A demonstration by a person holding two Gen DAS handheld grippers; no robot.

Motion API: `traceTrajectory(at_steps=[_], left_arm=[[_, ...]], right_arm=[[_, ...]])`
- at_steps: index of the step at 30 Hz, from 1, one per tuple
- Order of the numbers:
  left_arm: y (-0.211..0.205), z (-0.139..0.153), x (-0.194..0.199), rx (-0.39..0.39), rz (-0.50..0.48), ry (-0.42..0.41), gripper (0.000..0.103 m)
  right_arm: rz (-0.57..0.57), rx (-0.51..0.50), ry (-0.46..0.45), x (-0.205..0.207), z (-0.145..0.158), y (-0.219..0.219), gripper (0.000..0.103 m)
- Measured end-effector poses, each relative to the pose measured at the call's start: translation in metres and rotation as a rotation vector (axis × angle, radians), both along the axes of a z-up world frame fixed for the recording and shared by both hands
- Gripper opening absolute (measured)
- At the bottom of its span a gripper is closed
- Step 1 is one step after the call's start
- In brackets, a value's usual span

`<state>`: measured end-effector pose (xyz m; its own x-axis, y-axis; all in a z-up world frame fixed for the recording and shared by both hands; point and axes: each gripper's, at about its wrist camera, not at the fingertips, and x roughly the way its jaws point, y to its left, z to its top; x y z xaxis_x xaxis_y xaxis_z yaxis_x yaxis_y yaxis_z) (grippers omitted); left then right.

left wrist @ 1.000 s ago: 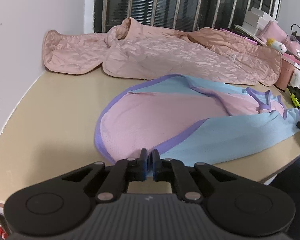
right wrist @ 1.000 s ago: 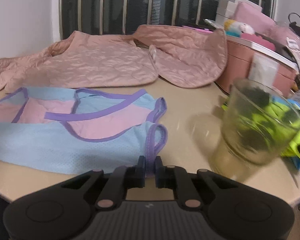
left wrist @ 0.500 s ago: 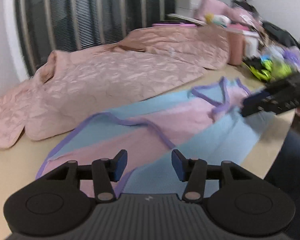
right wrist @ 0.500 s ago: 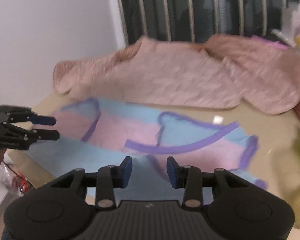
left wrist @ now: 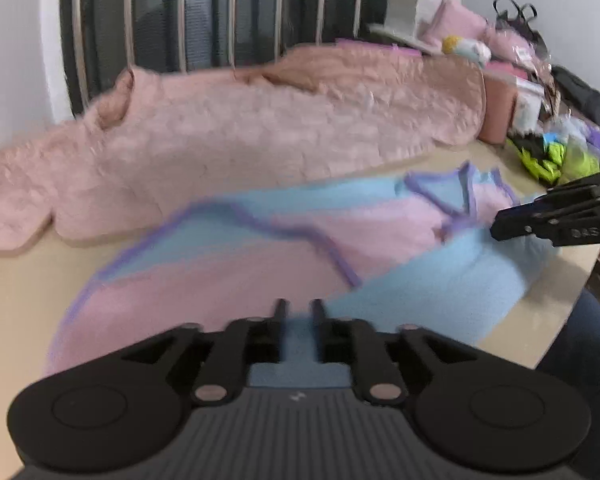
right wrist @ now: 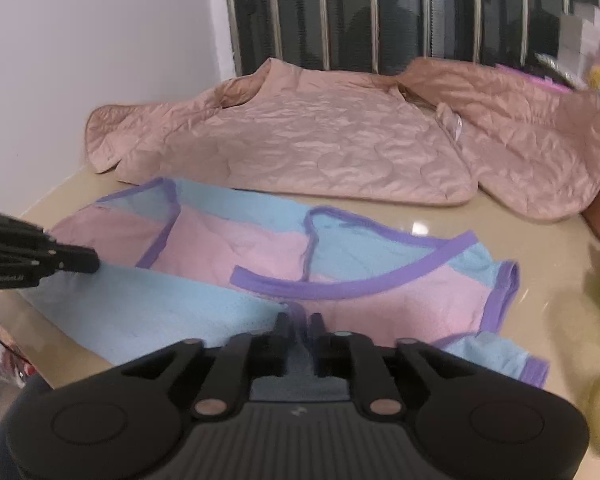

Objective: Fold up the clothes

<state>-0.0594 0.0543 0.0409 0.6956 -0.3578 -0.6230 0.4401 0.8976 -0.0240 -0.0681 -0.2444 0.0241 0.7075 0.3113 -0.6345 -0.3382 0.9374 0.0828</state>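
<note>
- A blue and pink garment (right wrist: 268, 264) with purple trim is lying spread across the beige table (right wrist: 540, 300), taking up the near half of it, with its long blue edge running along the table's front edge.
- The left gripper (left wrist: 298, 312) is sitting over the blue near edge of the garment; its jaws are standing only a narrow gap apart, with blue cloth showing in the gap between them. Motion blur makes it unclear whether the cloth is actually being pinched.
- In the right wrist view, the left gripper (right wrist: 88, 260) is reaching in from the left with its tips looking drawn together, touching the garment where the pink panel meets the blue one.
- The right gripper (right wrist: 300, 326) is sitting at the near edge of the garment by the purple trim, its jaws likewise nearly together with cloth showing between them; a firm grip cannot be confirmed.
- In the left wrist view, the right gripper (left wrist: 500, 226) is coming in from the right, its tips meeting the cloth beside the purple-edged neck opening.
- A quilted pink jacket (right wrist: 332, 140) is lying flat behind the garment, just beside its far edge, against the barred window (right wrist: 380, 8).
- Boxes and bags (left wrist: 500, 52) are piling up at the table's right end, well apart from the left gripper.
</note>
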Motion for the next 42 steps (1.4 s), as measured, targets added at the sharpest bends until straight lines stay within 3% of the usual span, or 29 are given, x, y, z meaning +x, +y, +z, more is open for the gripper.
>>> traceTrajectory(at_steps=[1, 2, 5, 8, 9, 11, 13, 15, 16, 17, 18, 21, 25, 28, 31, 34, 37, 38, 39, 40, 41, 42], left_arm=[[0.003, 0.007, 0.005, -0.032, 0.014, -0.005, 0.053], [0.005, 0.012, 0.014, -0.07, 0.033, 0.008, 0.053], [0.003, 0.019, 0.062, -0.17, 0.117, 0.113, 0.052], [-0.003, 0.009, 0.105, -0.214, 0.223, 0.206, 0.046], [-0.004, 0.005, 0.117, -0.228, 0.257, 0.234, 0.046], [-0.002, -0.002, 0.127, -0.266, 0.313, 0.254, 0.046], [0.002, -0.008, 0.129, -0.304, 0.339, 0.237, 0.044], [0.003, -0.014, 0.131, -0.328, 0.355, 0.24, 0.03], [0.003, -0.017, 0.132, -0.335, 0.36, 0.248, 0.007], [0.003, -0.02, 0.133, -0.345, 0.365, 0.254, 0.001], [0.005, -0.02, 0.13, -0.37, 0.372, 0.247, 0.001], [0.012, -0.02, 0.12, -0.445, 0.392, 0.225, 0.001], [0.029, -0.001, 0.075, -0.541, 0.405, 0.18, 0.001], [0.034, 0.006, 0.03, -0.561, 0.413, 0.14, 0.001], [0.041, 0.004, 0.015, -0.547, 0.437, 0.135, 0.001], [0.048, 0.001, 0.0, -0.533, 0.461, 0.13, 0.006], [0.055, -0.001, -0.016, -0.52, 0.485, 0.125, 0.013], [0.057, -0.002, -0.021, -0.515, 0.492, 0.123, 0.019], [0.059, -0.003, -0.026, -0.51, 0.5, 0.122, 0.036], [0.062, -0.004, -0.031, -0.506, 0.508, 0.12, 0.043], [0.065, -0.004, -0.033, -0.499, 0.52, 0.12, 0.043], [0.071, -0.003, -0.023, -0.482, 0.545, 0.127, 0.043]], right_arm=[[0.002, 0.019, -0.028, -0.001, 0.008, -0.002, 0.036], [0.004, 0.043, -0.044, 0.003, 0.015, -0.004, 0.042], [-0.004, 0.102, -0.048, 0.031, 0.025, -0.005, 0.042], [-0.036, 0.139, 0.036, 0.074, 0.014, -0.003, 0.04], [-0.047, 0.157, 0.069, 0.086, 0.009, -0.003, 0.035], [-0.068, 0.186, 0.113, 0.1, 0.001, -0.001, 0.029], [-0.082, 0.21, 0.137, 0.109, -0.005, -0.001, 0.029], [-0.081, 0.221, 0.158, 0.115, -0.012, 0.001, 0.026], [-0.079, 0.23, 0.169, 0.117, -0.015, 0.003, 0.023], [-0.077, 0.238, 0.179, 0.12, -0.018, 0.004, 0.009], [-0.078, 0.245, 0.178, 0.12, -0.018, 0.005, 0.002], [-0.077, 0.259, 0.127, 0.111, -0.013, 0.005, 0.002], [-0.06, 0.297, 0.013, 0.083, 0.01, -0.006, 0.002], [-0.001, 0.313, -0.033, 0.053, 0.014, -0.017, 0.002], [0.027, 0.283, -0.02, 0.028, 0.006, -0.021, 0.002], [0.049, 0.259, 0.008, 0.006, -0.003, -0.025, 0.003], [0.05, 0.239, 0.016, -0.007, -0.005, -0.025, 0.012], [0.049, 0.24, -0.009, -0.01, -0.001, -0.025, 0.014], [0.046, 0.247, -0.029, -0.011, 0.004, -0.025, 0.021], [0.042, 0.257, -0.047, -0.011, 0.01, -0.025, 0.025], [0.039, 0.268, -0.065, -0.011, 0.015, -0.025, 0.034], [0.026, 0.265, -0.066, -0.006, 0.018, -0.024, 0.037]])
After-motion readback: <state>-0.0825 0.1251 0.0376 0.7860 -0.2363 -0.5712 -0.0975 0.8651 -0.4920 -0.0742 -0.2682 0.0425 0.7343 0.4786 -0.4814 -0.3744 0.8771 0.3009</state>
